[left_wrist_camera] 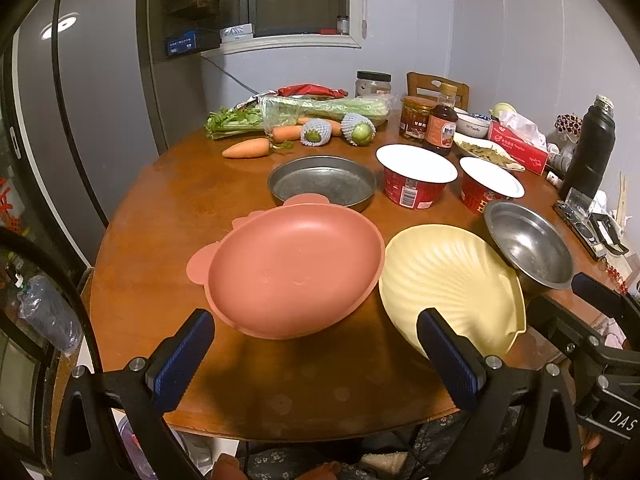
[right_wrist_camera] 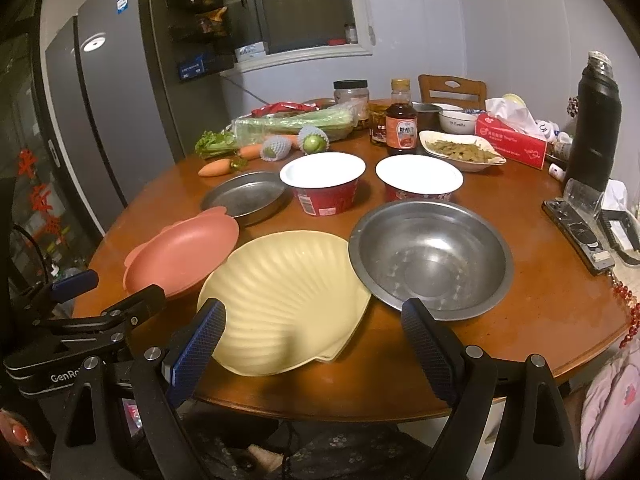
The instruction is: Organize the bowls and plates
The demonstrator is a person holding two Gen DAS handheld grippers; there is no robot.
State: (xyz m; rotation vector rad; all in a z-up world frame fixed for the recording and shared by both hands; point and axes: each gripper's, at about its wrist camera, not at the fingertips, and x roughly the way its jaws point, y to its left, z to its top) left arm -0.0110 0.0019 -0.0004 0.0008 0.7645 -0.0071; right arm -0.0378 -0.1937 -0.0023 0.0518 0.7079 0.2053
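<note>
With both the left gripper (left_wrist_camera: 316,344) and right gripper (right_wrist_camera: 316,334) spread wide and empty just short of the shell plate (right_wrist_camera: 288,300), take its near rim first, since the steel bowl (right_wrist_camera: 432,256) probably overlaps its right edge, the pink plate (left_wrist_camera: 296,268) lies left, and 2 noodle cups (right_wrist_camera: 324,182) stand beyond.

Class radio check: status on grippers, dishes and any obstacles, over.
Left gripper and right gripper open, empty. Pink plate, shell plate, steel bowl unstacked. Nothing blocking.
</note>
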